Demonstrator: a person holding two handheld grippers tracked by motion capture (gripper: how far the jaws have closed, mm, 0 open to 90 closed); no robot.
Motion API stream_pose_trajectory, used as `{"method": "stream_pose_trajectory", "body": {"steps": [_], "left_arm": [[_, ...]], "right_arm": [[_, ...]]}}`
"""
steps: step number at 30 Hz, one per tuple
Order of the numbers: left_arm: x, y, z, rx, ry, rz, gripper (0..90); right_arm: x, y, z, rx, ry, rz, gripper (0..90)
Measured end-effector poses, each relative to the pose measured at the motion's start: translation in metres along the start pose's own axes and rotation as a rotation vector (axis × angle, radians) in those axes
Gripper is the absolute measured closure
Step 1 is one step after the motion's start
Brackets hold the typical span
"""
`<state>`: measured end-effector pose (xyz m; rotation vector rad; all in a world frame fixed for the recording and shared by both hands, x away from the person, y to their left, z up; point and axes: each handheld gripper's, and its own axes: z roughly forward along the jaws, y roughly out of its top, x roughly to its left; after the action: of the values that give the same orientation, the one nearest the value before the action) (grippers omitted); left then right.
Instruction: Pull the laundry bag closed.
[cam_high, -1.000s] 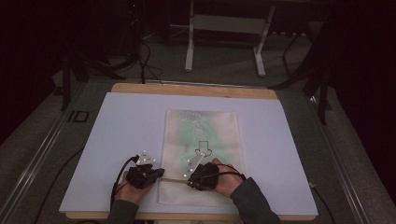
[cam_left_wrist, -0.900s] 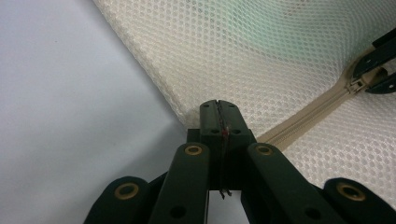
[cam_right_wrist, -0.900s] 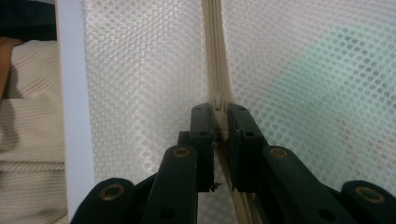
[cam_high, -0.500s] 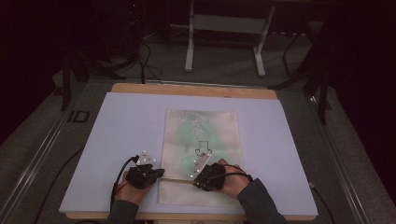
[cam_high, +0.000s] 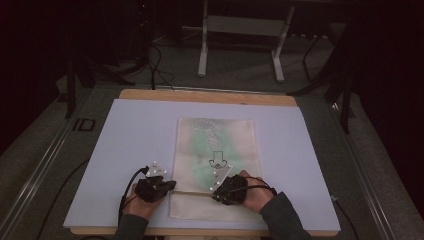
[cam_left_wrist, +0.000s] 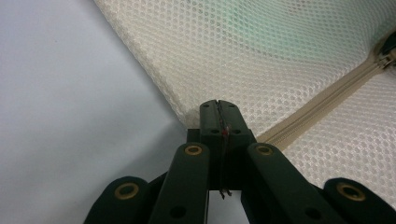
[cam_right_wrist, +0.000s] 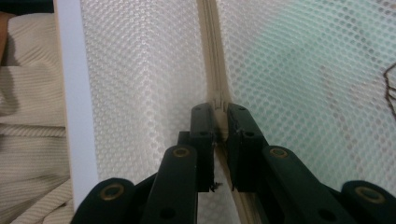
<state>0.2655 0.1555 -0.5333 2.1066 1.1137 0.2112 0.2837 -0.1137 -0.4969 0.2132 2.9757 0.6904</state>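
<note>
A cream mesh zip bag (cam_high: 215, 145) lies flat on the pale board (cam_high: 130, 130), with something green and a black printed figure showing through the mesh. Its beige zipper (cam_high: 192, 192) runs across the near end. My left gripper (cam_high: 172, 186) is shut on the bag's left edge (cam_left_wrist: 187, 109) beside the zipper's end (cam_left_wrist: 317, 100). My right gripper (cam_high: 215, 194) is shut on the zipper pull (cam_right_wrist: 219, 103), with the closed zipper tape (cam_right_wrist: 211, 42) running on ahead of its tips (cam_right_wrist: 219, 114). A hand holds each gripper at the table's near edge.
The board rests on a wooden tabletop (cam_high: 200, 95) with bare board left and right of the bag. A metal stand (cam_high: 240, 30) and cables are on the dark floor beyond. Ribbed beige clothing (cam_right_wrist: 28, 121) lies past the board's near edge.
My right gripper has shifted slightly to the right along the zipper line. The left gripper has kept still on the bag's edge.
</note>
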Motion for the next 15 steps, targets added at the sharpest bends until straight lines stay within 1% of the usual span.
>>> {"method": "stream_pose_trajectory", "body": {"steps": [4, 6, 7, 12, 15], "left_arm": [[0.0001, 0.0000, 0.0000, 0.000, 0.000, -0.001, 89.4], [0.0001, -0.0001, 0.0000, -0.001, -0.001, -0.001, 89.4], [0.0000, -0.0001, 0.0000, -0.001, 0.000, -0.001, 89.4], [0.0001, -0.0001, 0.0000, -0.001, -0.001, -0.001, 89.4], [0.0001, -0.0001, 0.0000, -0.001, -0.001, -0.001, 89.3]], "right_arm": [[-0.0007, -0.0036, -0.0036, 0.003, -0.004, 0.008, 82.1], [-0.0011, -0.0044, -0.0043, -0.005, -0.002, 0.005, 82.1], [-0.0010, -0.0046, -0.0043, 0.003, -0.006, 0.005, 82.0], [-0.0013, -0.0052, -0.0050, -0.003, -0.001, 0.008, 82.1], [-0.0021, -0.0061, -0.0062, 0.004, -0.002, 0.007, 82.1]]}}
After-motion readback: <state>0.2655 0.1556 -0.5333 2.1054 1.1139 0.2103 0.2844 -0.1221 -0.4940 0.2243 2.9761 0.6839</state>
